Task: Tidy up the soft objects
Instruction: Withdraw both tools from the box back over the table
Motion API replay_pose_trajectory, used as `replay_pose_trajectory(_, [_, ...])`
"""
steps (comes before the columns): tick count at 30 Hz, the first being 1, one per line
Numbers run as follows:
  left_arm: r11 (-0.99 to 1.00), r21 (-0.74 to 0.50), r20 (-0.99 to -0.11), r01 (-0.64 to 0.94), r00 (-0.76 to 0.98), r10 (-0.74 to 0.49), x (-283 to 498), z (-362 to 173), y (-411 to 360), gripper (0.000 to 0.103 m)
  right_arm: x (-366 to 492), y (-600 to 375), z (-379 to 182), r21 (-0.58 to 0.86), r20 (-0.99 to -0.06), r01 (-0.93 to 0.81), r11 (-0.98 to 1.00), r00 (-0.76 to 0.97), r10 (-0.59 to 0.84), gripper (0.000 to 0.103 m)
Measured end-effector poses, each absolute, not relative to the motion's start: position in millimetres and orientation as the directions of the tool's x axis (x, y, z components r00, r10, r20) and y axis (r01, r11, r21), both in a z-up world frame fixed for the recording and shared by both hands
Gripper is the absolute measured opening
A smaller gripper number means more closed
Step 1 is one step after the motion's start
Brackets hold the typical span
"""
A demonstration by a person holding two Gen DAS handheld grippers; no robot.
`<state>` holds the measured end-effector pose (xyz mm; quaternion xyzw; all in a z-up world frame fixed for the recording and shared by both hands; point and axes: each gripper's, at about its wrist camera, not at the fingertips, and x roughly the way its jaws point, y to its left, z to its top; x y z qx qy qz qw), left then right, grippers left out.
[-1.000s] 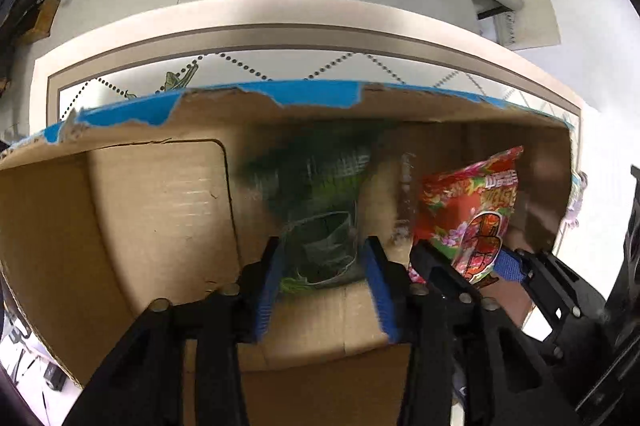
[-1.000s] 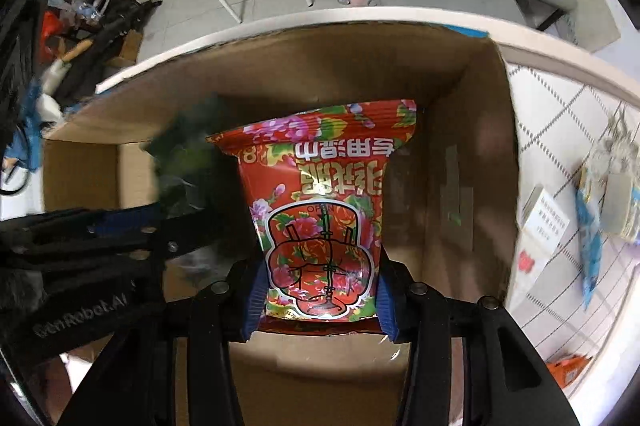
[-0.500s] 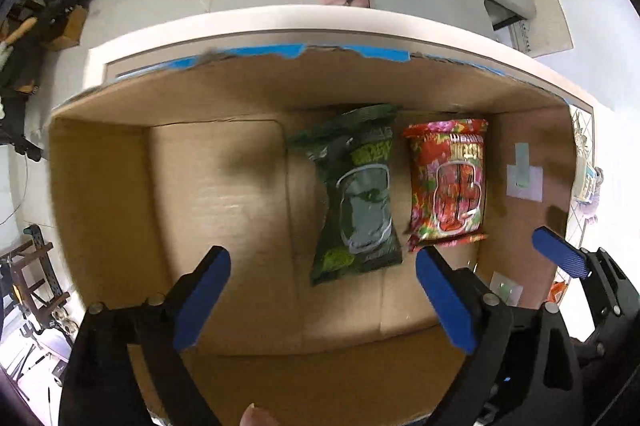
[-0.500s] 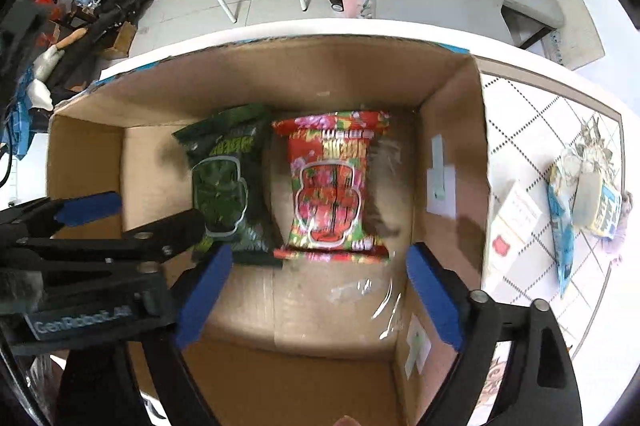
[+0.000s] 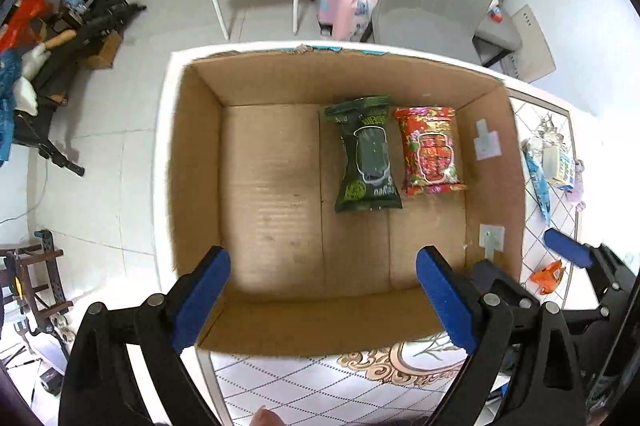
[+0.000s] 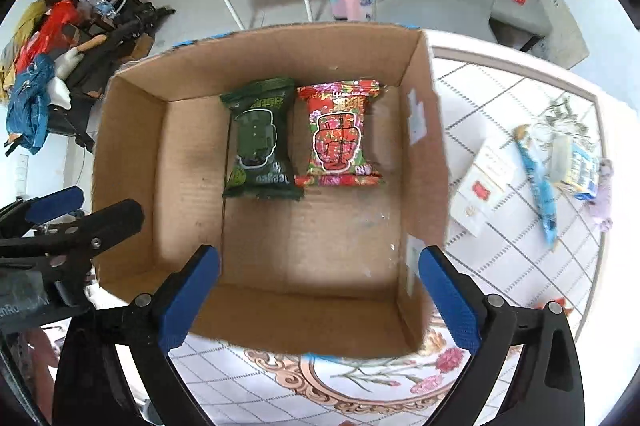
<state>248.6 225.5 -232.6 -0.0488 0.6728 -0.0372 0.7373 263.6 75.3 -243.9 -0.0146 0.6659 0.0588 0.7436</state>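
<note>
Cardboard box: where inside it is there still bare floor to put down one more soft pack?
The cardboard box has bare floor left of the green pack, up to the left wall, and along the near wall below both packs. The far right is crowded: the red pack lies beside the green one.

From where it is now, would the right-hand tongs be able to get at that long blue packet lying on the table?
Probably yes. The right tongs are open and empty, and the blue packet lies uncovered on the table, outside the cardboard box.
</note>
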Motion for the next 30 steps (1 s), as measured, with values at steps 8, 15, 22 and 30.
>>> replay_pose_trajectory(8, [0.996,-0.090,-0.974,-0.012,0.209,-0.085,192.1,-178.6,222.7,0.095,209.7,64.7,-193.7,0.041,-0.980,-0.129,0.991,0.188,0.065,0.102])
replay_pose_trajectory(15, [0.991,-0.131,-0.962,-0.009,0.244,-0.125,161.1,-146.7,221.6,0.095,170.3,56.3,-152.7,0.113,-0.966,-0.141,0.983,0.215,0.142,0.102])
replay_pose_trajectory(22, [0.993,-0.115,-0.958,-0.026,0.265,-0.104,139.8,-129.5,209.1,0.095,155.8,31.4,-134.9,0.181,-0.950,-0.120,0.976,0.236,0.205,0.102])
replay_pose_trajectory(30, [0.995,-0.093,-0.971,0.047,0.217,-0.101,129.0,-149.9,124.0,0.095,144.6,-99.9,-184.5,0.183,-0.972,0.143,0.973,0.176,0.157,0.102])
